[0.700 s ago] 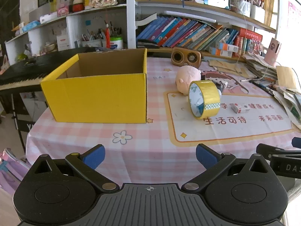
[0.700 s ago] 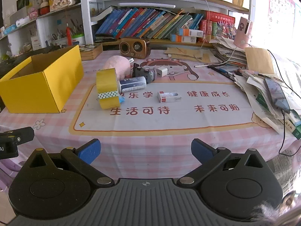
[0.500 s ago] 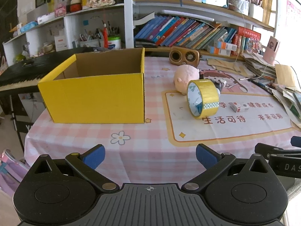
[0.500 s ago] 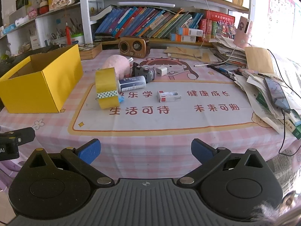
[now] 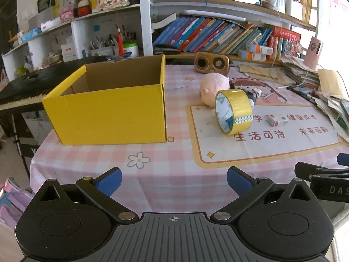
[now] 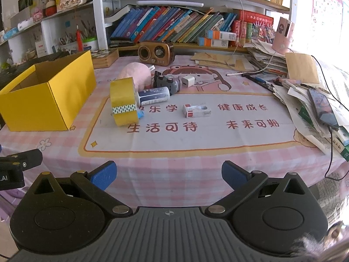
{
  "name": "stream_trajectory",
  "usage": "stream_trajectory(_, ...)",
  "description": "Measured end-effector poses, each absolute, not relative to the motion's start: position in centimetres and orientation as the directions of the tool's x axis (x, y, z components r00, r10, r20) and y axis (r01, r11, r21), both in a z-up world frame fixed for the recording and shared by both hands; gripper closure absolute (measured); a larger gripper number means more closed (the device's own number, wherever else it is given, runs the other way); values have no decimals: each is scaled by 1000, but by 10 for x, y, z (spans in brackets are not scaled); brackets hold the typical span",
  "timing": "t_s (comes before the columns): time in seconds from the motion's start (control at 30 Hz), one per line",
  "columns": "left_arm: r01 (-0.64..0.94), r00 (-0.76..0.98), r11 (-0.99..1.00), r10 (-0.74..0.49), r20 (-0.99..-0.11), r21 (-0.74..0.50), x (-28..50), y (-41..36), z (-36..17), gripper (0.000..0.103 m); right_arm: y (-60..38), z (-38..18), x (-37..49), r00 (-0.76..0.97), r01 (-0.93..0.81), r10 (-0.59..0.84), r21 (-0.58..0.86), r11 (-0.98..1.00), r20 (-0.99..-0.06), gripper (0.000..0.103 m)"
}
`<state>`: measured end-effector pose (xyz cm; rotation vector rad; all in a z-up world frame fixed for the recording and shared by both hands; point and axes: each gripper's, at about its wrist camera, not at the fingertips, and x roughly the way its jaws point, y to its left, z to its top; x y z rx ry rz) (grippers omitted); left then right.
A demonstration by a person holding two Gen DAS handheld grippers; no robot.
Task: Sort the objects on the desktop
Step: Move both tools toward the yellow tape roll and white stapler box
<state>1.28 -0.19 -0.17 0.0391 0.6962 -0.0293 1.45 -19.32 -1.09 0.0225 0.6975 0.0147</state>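
Note:
An open yellow cardboard box (image 5: 113, 111) (image 6: 43, 100) stands at the table's left; what I see of its inside holds nothing. To its right a yellow tape roll (image 5: 234, 112) (image 6: 124, 103) stands on edge. Behind it lie a pink plush toy (image 5: 214, 86) (image 6: 136, 74), a white-and-blue bottle (image 6: 153, 96), a grey gadget (image 6: 171, 84) and a white charger (image 6: 188, 80). A small white-and-red box (image 5: 277, 120) (image 6: 196, 110) lies on the mat. My left gripper (image 5: 173, 180) and right gripper (image 6: 169, 175) hover open over the table's near edge, holding nothing.
A wooden radio (image 5: 212, 62) (image 6: 156, 51) sits at the back before shelves of books (image 6: 174, 26). Stacked papers with a phone (image 6: 322, 107) and cable crowd the right side. A dark keyboard (image 5: 24, 87) lies left of the table.
Both views have shifted slightly closer to the table; the objects have not moved and both grippers have stayed open.

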Motion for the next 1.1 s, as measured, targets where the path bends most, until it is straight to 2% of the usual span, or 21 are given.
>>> stream_trajectory(1.1,81,774,996,-43,-632,32,5,2,-1,0,-180,-9,5,771,-12,6,-5,1000,-637,0)
